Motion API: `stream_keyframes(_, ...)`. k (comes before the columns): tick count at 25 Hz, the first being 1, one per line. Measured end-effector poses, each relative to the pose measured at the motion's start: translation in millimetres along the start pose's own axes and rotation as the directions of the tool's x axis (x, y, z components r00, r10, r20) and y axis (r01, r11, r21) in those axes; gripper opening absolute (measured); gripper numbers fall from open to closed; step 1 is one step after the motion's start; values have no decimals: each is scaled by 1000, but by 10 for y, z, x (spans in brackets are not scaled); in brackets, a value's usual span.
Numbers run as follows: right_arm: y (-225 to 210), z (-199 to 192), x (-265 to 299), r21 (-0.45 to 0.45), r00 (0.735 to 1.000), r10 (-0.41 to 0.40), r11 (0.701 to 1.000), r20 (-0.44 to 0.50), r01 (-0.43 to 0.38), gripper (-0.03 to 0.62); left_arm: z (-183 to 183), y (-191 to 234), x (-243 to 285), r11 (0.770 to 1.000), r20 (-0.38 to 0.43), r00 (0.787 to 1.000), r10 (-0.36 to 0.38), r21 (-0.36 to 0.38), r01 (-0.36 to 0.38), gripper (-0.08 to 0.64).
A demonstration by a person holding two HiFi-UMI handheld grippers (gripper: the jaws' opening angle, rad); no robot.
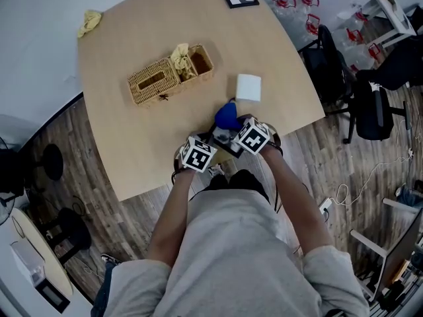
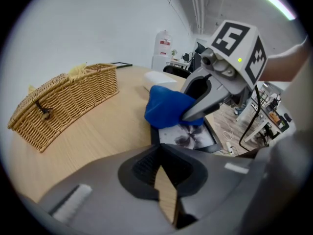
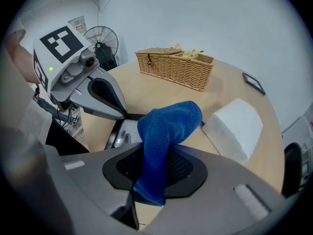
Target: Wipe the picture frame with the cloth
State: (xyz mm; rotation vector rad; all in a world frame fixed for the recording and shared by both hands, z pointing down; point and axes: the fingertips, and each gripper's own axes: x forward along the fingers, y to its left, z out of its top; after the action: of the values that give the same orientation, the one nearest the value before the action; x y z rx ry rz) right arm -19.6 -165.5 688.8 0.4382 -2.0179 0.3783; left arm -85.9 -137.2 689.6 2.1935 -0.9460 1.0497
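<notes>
**Head view.** A pale worktop (image 1: 132,137) carries the picture frame (image 1: 229,150), lying flat at its near edge between the left gripper (image 1: 210,149) and the right gripper (image 1: 234,127). The blue cloth (image 1: 226,115) covers the frame's far end. A wicker basket (image 1: 168,74) and a white packet (image 1: 248,87) lie farther off.

**Left gripper view.** The tongs are drawn almost together, with only a thin slit between them and nothing in it. The frame's (image 2: 188,136) near corner lies just beyond their tips.

**Right gripper view.** The tongs pinch the cloth (image 3: 166,126), which arches forward over the frame (image 3: 122,131).
</notes>
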Motion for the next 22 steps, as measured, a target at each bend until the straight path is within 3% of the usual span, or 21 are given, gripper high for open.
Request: stream_keyframes(22, -7, -476, -243, 22, 999, -13, 1000, -36, 14, 104, 6, -8, 0, 999, -14, 1000, 28, 24, -27, 52)
